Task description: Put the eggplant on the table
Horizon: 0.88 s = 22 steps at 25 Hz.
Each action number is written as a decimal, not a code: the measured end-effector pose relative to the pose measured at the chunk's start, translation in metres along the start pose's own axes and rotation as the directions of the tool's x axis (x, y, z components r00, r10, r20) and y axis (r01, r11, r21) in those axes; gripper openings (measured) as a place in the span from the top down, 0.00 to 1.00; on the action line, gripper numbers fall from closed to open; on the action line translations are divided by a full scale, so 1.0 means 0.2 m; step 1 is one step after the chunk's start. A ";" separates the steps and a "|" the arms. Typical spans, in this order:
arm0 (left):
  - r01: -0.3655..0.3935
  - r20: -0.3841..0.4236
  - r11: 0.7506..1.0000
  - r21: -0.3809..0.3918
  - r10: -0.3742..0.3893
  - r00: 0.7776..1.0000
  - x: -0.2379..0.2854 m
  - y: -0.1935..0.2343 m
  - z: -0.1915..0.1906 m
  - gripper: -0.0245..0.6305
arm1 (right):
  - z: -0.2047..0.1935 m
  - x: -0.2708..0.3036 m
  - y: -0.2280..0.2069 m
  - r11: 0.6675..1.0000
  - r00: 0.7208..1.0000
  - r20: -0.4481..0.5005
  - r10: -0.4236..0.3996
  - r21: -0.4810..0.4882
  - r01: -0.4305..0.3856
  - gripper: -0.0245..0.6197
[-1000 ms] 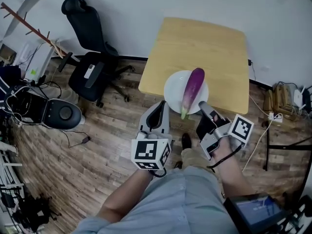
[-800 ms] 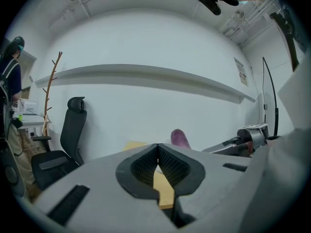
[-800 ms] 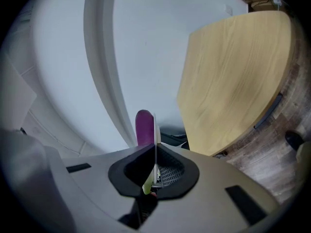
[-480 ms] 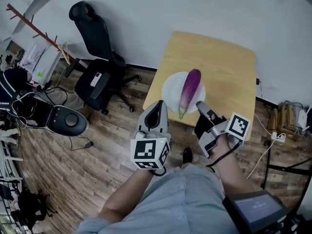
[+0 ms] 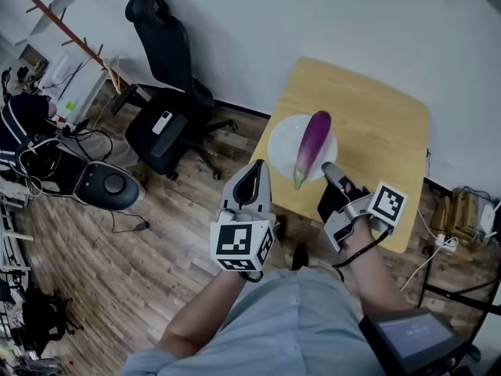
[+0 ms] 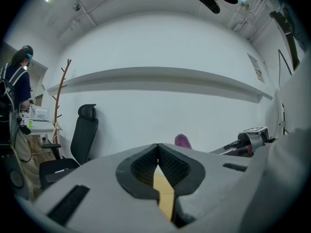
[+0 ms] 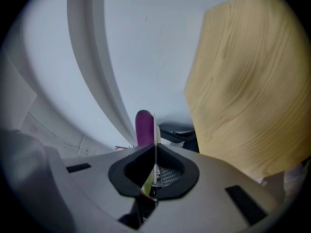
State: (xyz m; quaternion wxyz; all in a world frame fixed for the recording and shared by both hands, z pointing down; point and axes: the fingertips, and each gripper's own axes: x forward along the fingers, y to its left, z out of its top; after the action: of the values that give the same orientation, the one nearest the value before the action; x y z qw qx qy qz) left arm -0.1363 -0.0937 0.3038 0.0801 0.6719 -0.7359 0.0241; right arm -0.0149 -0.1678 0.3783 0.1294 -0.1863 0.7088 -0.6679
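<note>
The eggplant (image 5: 311,143) lies on the plate (image 5: 280,143), its stem end nearest the right tool (image 5: 329,169) and its long axis running away from it. That tool pinches the plate's near rim above the tabletop (image 5: 376,124). The left tool (image 5: 255,168), pressed together and empty, sits left of the plate.

No word or number can be read anywhere. The cube (image 5: 241,247) on the left gripper (image 5: 252,171) and the second cube (image 5: 387,204) on the right gripper (image 5: 329,169) carry only black-and-white square markers (patterns, not lettering). A sheet (image 6: 256,67) on the wall (image 6: 160,47) seems to bear print, too small to read.
</note>
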 end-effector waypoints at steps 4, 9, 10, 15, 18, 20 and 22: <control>0.025 -0.023 1.000 -0.004 -0.025 0.999 0.12 0.04 -0.05 0.95 | 0.03 0.07 -0.07 1.000 1.000 0.009 -0.017 -0.004 0.017 0.95; 0.082 -0.069 0.997 -0.008 -0.082 0.994 0.32 0.11 -0.11 0.95 | 0.08 0.18 -0.16 0.999 0.998 0.047 -0.045 0.010 0.045 0.95; 0.095 -0.079 0.995 -0.008 -0.095 0.992 0.36 0.13 -0.12 0.95 | 0.09 0.20 -0.17 0.999 0.997 0.056 -0.049 0.013 0.049 0.95; 0.160 -0.125 0.987 0.002 -0.159 0.979 0.53 0.16 -0.19 0.95 | 0.14 0.28 -0.26 0.998 0.993 0.098 -0.060 0.042 0.057 0.95; 0.195 -0.149 0.981 0.009 -0.192 0.970 0.61 0.18 -0.23 0.95 | 0.15 0.31 -0.32 0.996 0.990 0.121 -0.075 0.058 0.069 0.95; 0.218 -0.166 0.976 0.008 -0.214 0.963 0.66 0.19 -0.26 0.95 | 0.15 0.33 -0.37 0.994 0.987 0.136 -0.089 0.071 0.080 0.95; 0.244 -0.183 0.970 0.003 -0.240 0.954 0.70 0.20 -0.31 0.95 | 0.15 0.35 -0.42 0.993 0.983 0.151 -0.102 0.080 0.091 0.95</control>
State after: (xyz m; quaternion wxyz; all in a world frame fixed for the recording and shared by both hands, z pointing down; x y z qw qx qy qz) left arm -0.1833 -0.2192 0.3880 0.1404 0.7529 -0.6374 0.0846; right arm -0.0577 -0.2295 0.4638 0.1583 -0.2669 0.6622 -0.6821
